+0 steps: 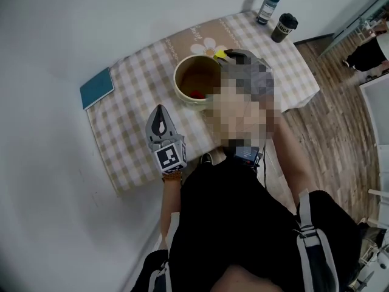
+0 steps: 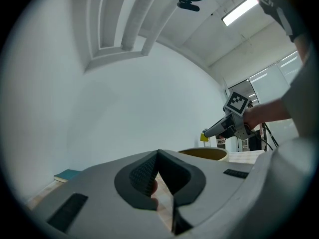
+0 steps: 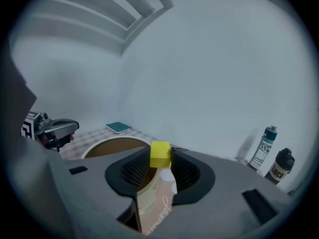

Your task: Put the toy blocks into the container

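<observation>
A yellow toy block point(image 3: 160, 155) sits clamped between the pads of my right gripper point(image 3: 160, 159). In the head view the right gripper point(image 1: 225, 55) holds that block point(image 1: 219, 54) above the far rim of the round cream container point(image 1: 182, 90), partly behind a mosaic patch. A red block point(image 1: 196, 94) lies inside the container. My left gripper point(image 1: 159, 110) hovers over the checked cloth near the container, its jaws meeting at the tips with nothing between them. The left gripper view shows its own jaws point(image 2: 158, 156), the container point(image 2: 202, 154) and the right gripper point(image 2: 206, 132) beyond.
A teal book point(image 1: 96, 87) lies at the table's left edge. A bottle point(image 1: 268, 6) and a dark cup point(image 1: 284, 27) stand at the far right corner. A white wall runs along the table's left side. Wooden floor lies to the right.
</observation>
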The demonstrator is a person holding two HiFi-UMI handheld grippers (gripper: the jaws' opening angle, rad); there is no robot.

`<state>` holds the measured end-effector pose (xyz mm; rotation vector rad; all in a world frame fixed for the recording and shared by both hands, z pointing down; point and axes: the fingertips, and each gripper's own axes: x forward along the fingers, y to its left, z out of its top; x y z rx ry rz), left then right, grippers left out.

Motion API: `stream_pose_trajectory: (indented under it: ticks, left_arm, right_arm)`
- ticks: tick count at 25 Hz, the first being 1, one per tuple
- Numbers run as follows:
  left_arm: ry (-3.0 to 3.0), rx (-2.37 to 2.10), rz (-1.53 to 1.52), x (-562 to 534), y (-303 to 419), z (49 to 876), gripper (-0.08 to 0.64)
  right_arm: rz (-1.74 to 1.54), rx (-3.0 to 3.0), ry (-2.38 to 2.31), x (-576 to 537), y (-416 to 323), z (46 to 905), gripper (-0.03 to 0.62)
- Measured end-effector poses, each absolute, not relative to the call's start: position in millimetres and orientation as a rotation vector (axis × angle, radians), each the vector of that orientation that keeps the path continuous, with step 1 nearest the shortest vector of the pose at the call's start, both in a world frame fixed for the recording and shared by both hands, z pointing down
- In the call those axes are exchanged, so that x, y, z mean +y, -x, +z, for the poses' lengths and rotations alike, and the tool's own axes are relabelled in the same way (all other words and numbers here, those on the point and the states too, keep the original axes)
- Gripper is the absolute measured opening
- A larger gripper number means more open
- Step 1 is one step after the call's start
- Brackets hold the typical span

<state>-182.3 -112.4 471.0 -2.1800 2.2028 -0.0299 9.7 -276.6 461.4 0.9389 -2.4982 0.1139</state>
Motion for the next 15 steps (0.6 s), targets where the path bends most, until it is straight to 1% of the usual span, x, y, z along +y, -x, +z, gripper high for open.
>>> stream_pose_trajectory:
  ticks: [9, 15]
  left_arm:
    - [2.190, 2.162, -0.021, -101.5, 175.0, 462.8, -0.002]
    - [2.209, 2.129, -0.035, -97.6, 164.4, 461.5, -0.002]
  right_arm:
    - [0.099, -2.519, -0.821, -234.4, 28.6, 466.8, 0.132]
    - [0.103, -2.531, -0.801, -220.3, 36.2, 468.5, 0.132]
